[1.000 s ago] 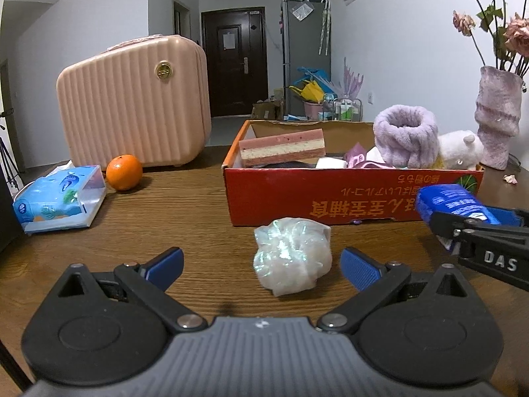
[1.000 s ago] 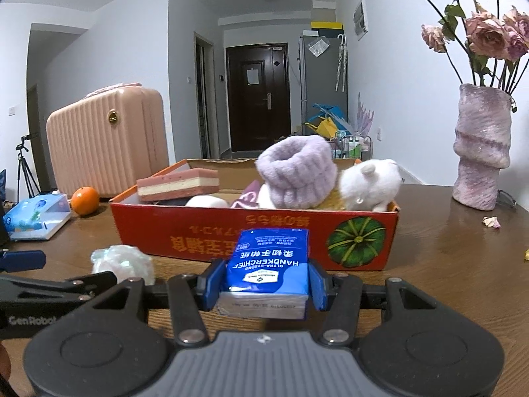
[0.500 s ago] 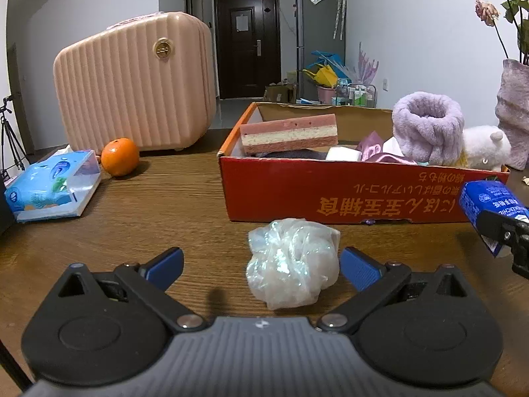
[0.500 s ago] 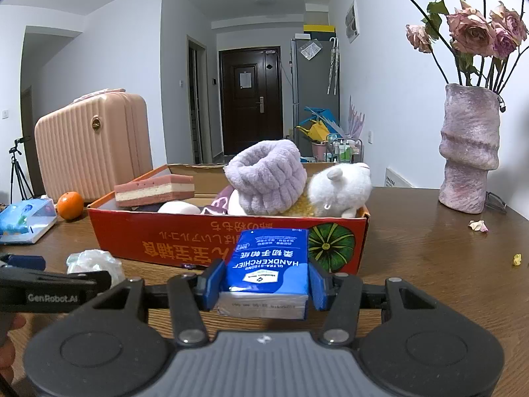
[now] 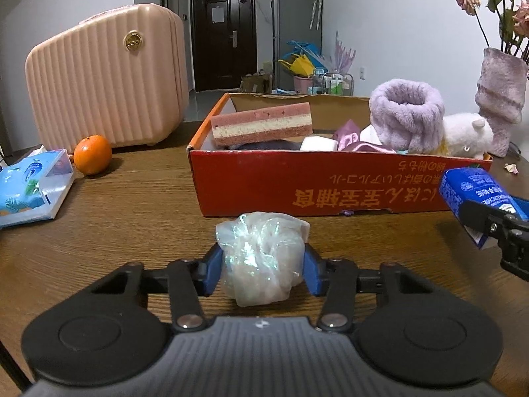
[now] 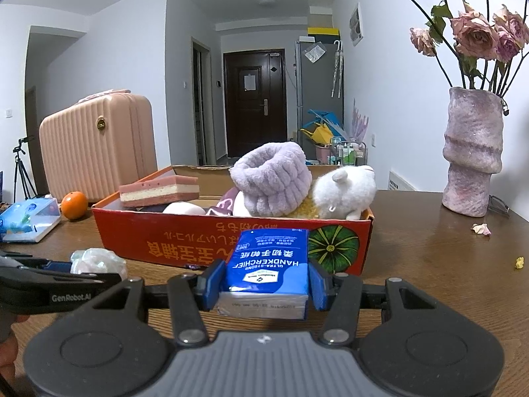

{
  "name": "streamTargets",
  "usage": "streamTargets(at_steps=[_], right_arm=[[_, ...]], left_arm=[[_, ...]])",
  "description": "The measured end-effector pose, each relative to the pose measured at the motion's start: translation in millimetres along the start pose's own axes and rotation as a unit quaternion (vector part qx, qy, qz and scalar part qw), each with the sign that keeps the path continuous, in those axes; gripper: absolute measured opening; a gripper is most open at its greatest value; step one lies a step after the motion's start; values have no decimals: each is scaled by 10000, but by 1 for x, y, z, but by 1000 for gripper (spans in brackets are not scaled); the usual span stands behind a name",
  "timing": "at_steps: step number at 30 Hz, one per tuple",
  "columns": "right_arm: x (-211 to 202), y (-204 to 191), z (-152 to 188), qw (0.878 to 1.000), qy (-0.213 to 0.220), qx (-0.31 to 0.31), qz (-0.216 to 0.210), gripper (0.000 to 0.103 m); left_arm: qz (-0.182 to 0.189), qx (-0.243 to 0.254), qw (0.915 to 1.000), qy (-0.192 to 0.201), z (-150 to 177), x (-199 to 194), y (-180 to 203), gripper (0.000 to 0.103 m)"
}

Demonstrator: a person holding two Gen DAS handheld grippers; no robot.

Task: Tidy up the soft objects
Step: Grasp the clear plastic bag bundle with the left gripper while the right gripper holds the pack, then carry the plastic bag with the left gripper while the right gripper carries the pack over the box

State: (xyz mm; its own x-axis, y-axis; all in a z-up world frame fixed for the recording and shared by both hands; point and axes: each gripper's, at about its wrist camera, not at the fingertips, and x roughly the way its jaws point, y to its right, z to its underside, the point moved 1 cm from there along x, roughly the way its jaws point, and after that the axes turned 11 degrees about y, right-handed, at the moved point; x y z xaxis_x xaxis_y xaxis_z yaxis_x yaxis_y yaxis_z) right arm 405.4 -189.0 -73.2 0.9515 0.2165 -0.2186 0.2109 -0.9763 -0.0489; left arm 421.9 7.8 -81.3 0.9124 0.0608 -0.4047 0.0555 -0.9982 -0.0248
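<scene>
Our left tool (image 5: 261, 266) has just closed its jaws on the crumpled iridescent plastic bundle (image 5: 261, 258), low centre on the brown wooden surface (image 5: 132, 205); our right tool (image 6: 263, 283) grips the blue handkerchief pack (image 6: 269, 266), so both look ready for the red cardboard box (image 5: 330, 185)

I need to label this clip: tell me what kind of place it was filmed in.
Most likely a lived-in home, a dining or living area. A brown wooden table looks down a hallway to a dark front door, with a fridge beside it and a vase of dried roses.
</scene>
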Motion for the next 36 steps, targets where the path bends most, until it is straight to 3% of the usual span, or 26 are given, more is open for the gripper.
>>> streamTargets(at_steps=[10, 19, 36], right_arm=[[-3, -2, -1, 9999, 121, -18, -52, 52], [-8, -11, -10, 9985, 517, -144, -125, 52], [27, -25, -26, 9965, 805, -47, -199, 52]], left_arm=[[-9, -39, 9992, 395, -7, -15, -2, 48], [-18, -313, 9961, 828, -28, -26, 0, 48], [-49, -681, 9892, 1299, -62, -16, 3, 48]])
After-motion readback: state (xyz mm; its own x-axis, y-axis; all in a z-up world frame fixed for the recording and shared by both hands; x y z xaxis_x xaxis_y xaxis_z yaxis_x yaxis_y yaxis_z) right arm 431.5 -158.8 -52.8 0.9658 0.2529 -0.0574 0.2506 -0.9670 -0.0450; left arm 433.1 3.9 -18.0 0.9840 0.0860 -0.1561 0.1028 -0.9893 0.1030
